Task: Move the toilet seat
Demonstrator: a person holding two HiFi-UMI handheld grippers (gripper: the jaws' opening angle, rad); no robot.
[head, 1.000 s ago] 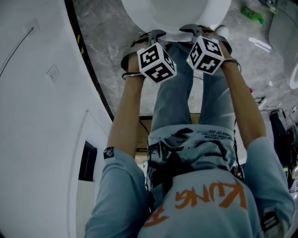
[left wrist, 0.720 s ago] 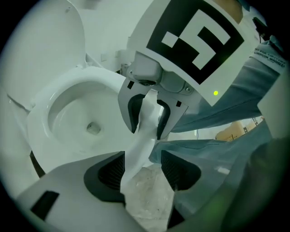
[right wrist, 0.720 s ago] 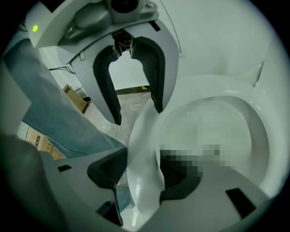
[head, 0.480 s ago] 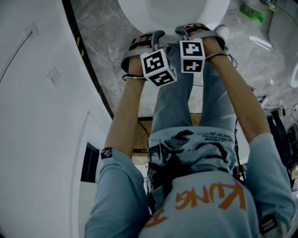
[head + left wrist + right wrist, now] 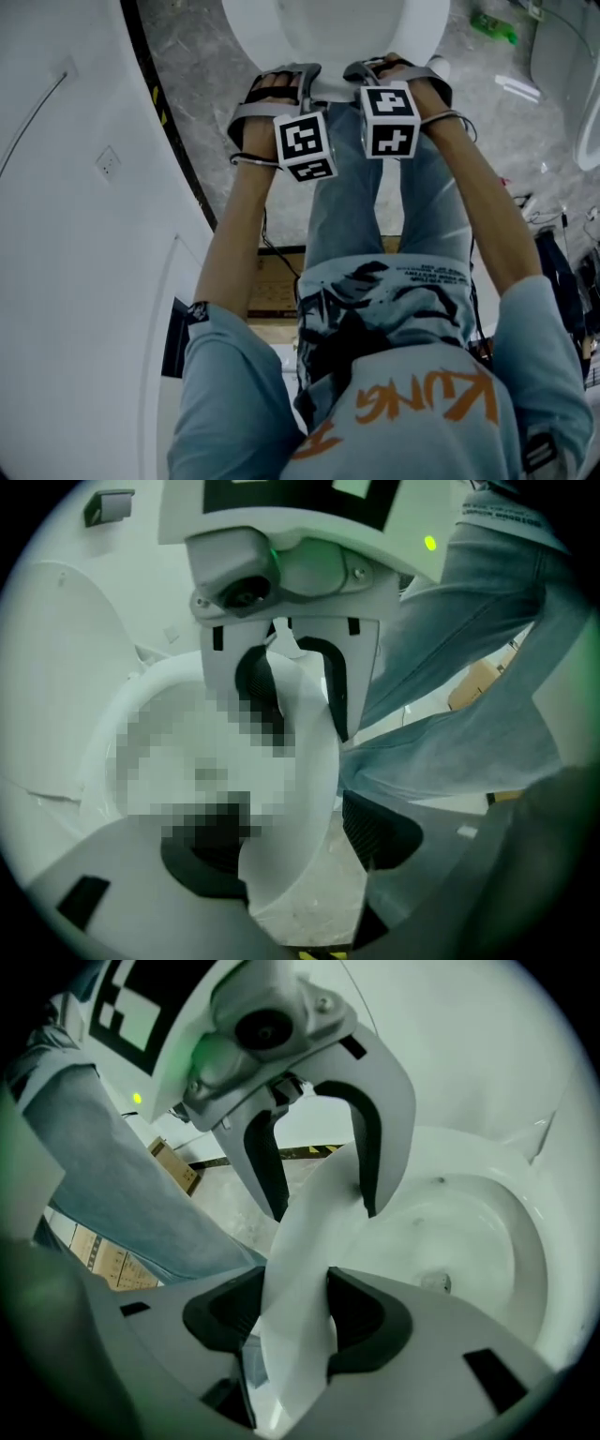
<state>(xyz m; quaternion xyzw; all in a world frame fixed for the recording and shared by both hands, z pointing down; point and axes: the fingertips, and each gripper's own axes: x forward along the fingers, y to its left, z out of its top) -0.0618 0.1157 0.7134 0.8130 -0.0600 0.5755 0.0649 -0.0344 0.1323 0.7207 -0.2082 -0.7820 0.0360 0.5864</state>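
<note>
The white toilet seat (image 5: 328, 37) is at the top of the head view, and both grippers are at its front rim. In the left gripper view the seat rim (image 5: 305, 789) runs between the jaws of my left gripper (image 5: 291, 841). Those jaws are opening, and a gap shows between the rim and the right pad (image 5: 380, 832). In the right gripper view my right gripper (image 5: 292, 1321) has the seat rim (image 5: 295, 1269) between its jaws. They are closing, and both dark pads (image 5: 361, 1321) lie against the rim. The raised lid (image 5: 56, 677) stands at the left.
A curved white wall (image 5: 75, 187) with a black and yellow strip at its foot runs down the left. The person's jeans (image 5: 356, 216) stand right behind the grippers on the marble floor (image 5: 202, 84). A green bottle (image 5: 493, 26) lies at the top right, and a cardboard box (image 5: 277, 286) sits by the feet.
Both grippers have shifted a little left and toward the toilet, and their marker cubes have turned. They stay at the seat's front rim.
</note>
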